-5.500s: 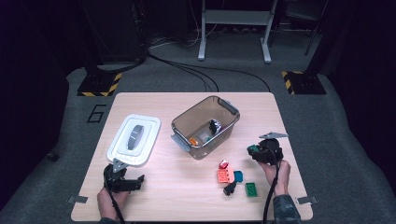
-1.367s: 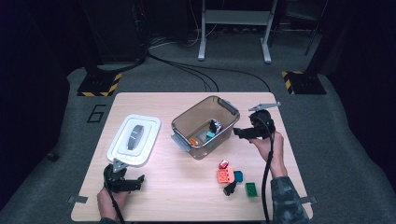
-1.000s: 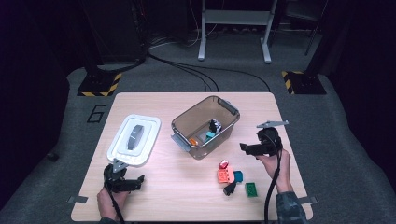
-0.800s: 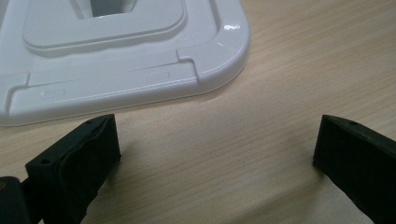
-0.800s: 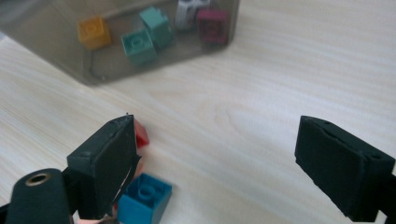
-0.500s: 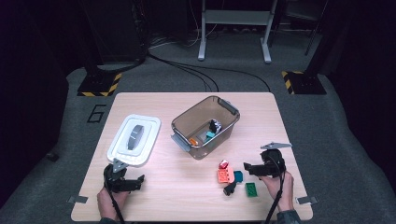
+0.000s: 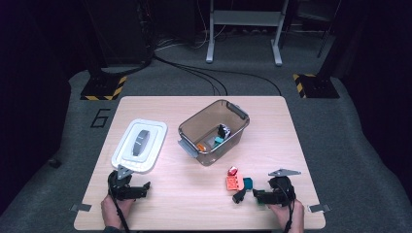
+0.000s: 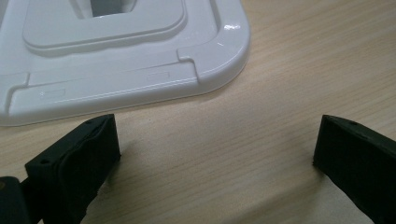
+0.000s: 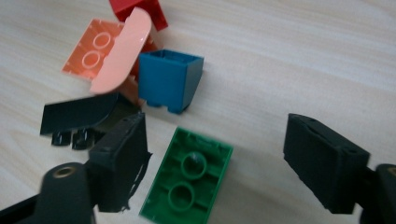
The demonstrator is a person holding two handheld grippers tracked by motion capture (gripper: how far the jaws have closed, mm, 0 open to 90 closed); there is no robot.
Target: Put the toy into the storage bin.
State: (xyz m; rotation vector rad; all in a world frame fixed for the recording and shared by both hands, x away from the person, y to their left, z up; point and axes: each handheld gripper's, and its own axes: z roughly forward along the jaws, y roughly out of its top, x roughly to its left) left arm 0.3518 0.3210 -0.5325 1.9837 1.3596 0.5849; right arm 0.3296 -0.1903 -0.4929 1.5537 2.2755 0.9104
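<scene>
My right gripper [image 9: 215,154] straddles the green brick [image 9: 187,179], closing but not yet pinching; no writing legible.

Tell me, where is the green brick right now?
The green brick lies upside down on the table between the right gripper's open jaws, just below the blue block.

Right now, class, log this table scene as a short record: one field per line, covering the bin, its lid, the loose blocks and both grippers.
bin: clear brown bin, open, a few small pieces inside
lid: white lid flat on the table, left of the bin
loose blocks: green block, blue block, orange block, red block, black piece
right gripper: jaws just been closing, straddling the green block, not pressing it
left gripper: open, nothing between the jaws, near the lid's corner
</scene>
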